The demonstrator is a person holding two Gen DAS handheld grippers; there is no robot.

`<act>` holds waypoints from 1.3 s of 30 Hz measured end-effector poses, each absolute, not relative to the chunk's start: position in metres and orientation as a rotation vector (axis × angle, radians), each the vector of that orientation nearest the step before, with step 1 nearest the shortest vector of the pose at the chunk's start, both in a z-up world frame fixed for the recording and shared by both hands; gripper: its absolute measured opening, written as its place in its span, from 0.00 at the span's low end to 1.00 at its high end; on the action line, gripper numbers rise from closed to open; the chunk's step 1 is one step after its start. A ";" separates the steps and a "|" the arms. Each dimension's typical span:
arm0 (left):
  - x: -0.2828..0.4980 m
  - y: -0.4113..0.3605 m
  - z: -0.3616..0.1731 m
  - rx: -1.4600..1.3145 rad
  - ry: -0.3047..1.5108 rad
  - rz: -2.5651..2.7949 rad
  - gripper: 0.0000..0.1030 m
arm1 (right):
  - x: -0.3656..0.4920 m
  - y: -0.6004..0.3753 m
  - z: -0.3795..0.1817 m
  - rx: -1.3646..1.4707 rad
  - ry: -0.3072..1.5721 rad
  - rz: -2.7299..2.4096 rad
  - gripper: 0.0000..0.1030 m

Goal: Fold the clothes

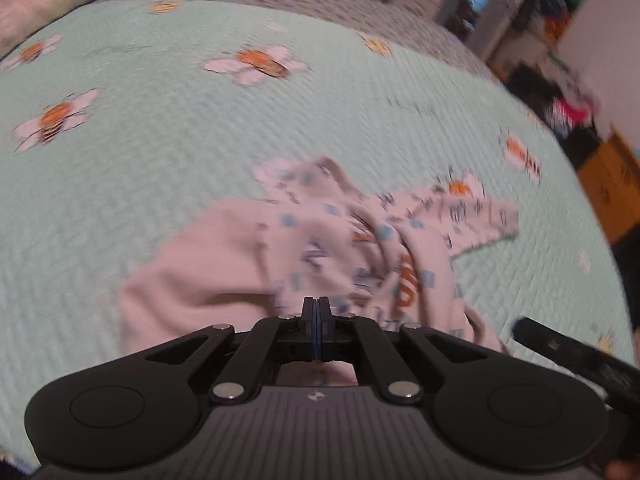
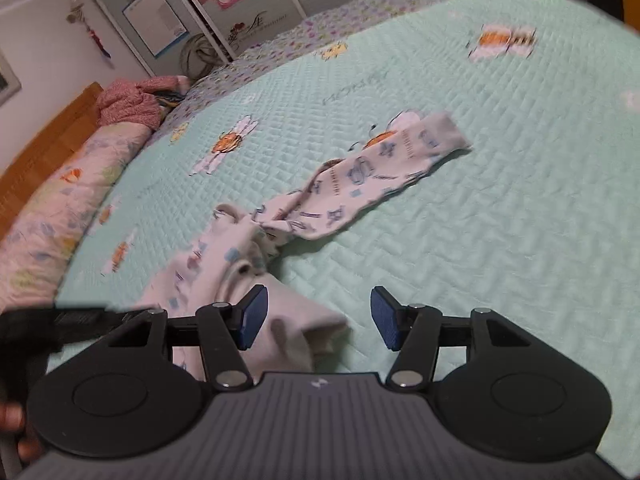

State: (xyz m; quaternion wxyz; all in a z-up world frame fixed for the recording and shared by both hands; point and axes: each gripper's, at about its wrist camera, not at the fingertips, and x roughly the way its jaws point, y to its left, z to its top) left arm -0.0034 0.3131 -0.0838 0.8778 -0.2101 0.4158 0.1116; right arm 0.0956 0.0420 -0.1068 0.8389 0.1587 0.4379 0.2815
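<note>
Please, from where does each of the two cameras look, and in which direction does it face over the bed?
Left wrist: sits on the left gripper, facing down along its shut fingers at the pale printed garment on the mint quilt; the other gripper's tip shows at the right edge.
Right wrist: sits on the right gripper, jaws open, facing across the quilt toward the garment's sleeve and the wardrobe; fingers show at the lower left.
Both views share the garment and the quilt.
</note>
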 end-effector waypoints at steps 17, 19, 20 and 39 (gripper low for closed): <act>-0.039 0.328 -0.075 -0.424 0.886 0.199 0.03 | 0.202 0.136 -0.162 0.799 1.194 0.582 0.15; -0.040 0.330 -0.078 -0.433 0.889 0.214 0.07 | 0.199 0.131 -0.151 0.802 1.120 0.633 0.13; -0.041 0.331 -0.079 -0.438 0.891 0.222 0.09 | 0.196 0.121 -0.142 0.811 1.065 0.660 0.12; 0.057 0.261 -0.063 -0.138 0.810 0.079 0.49 | 0.100 -0.053 -0.075 0.657 0.686 0.654 0.11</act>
